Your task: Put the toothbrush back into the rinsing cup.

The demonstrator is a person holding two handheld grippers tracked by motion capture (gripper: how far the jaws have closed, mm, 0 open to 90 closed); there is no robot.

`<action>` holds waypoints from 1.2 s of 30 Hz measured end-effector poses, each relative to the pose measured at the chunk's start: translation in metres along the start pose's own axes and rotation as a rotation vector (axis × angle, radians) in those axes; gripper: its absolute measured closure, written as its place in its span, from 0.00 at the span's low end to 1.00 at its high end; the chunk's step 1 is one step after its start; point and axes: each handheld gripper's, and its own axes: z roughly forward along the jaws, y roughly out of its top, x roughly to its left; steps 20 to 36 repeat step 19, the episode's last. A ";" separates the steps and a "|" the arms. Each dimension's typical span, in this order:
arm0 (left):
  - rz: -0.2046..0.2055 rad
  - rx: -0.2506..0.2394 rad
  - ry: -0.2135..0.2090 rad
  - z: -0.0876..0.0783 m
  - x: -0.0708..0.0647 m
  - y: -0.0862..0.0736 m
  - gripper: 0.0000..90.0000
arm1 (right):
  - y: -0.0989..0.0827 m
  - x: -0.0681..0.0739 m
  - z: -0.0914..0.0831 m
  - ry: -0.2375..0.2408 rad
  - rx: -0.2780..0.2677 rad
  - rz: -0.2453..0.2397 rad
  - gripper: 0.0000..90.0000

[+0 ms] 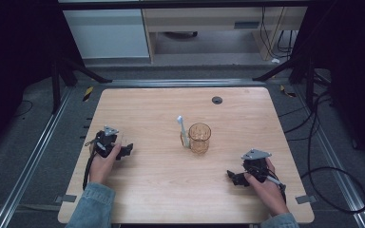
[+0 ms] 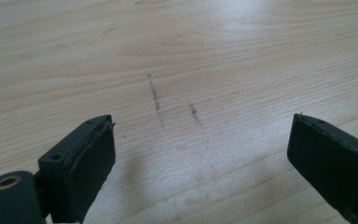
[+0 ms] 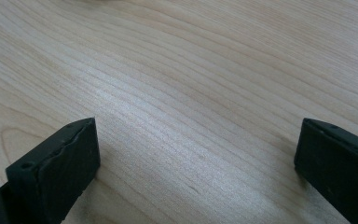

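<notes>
An amber glass cup point(image 1: 200, 137) stands near the middle of the wooden table point(image 1: 161, 180). A white toothbrush point(image 1: 183, 130) leans upright against its left side, bristle end up. My left gripper point(image 1: 125, 151) rests on the table at the left, well apart from the cup, held by a hand. In the left gripper view my left gripper point(image 2: 200, 154) is open over bare wood with faint dark marks. My right gripper point(image 1: 233, 178) lies at the front right, below and right of the cup. Its jaws stand wide apart in the right gripper view point(image 3: 198, 163), nothing between them.
A small dark round grommet point(image 1: 217, 99) sits in the table near the far edge. Metal rails point(image 1: 38, 147) run along both sides, with cables point(image 1: 323, 156) on the floor at the right. White cabinets point(image 1: 109, 33) stand beyond the table.
</notes>
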 end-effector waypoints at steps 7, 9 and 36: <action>-0.020 0.018 0.001 0.007 0.004 -0.004 0.08 | 0.000 0.000 0.000 0.000 -0.001 -0.001 0.00; -0.019 0.030 -0.005 0.010 0.003 -0.005 0.08 | 0.000 0.000 0.000 0.000 -0.001 -0.001 0.00; -0.051 0.005 0.023 0.014 0.004 -0.008 0.00 | 0.000 0.000 0.000 0.000 -0.001 -0.002 0.00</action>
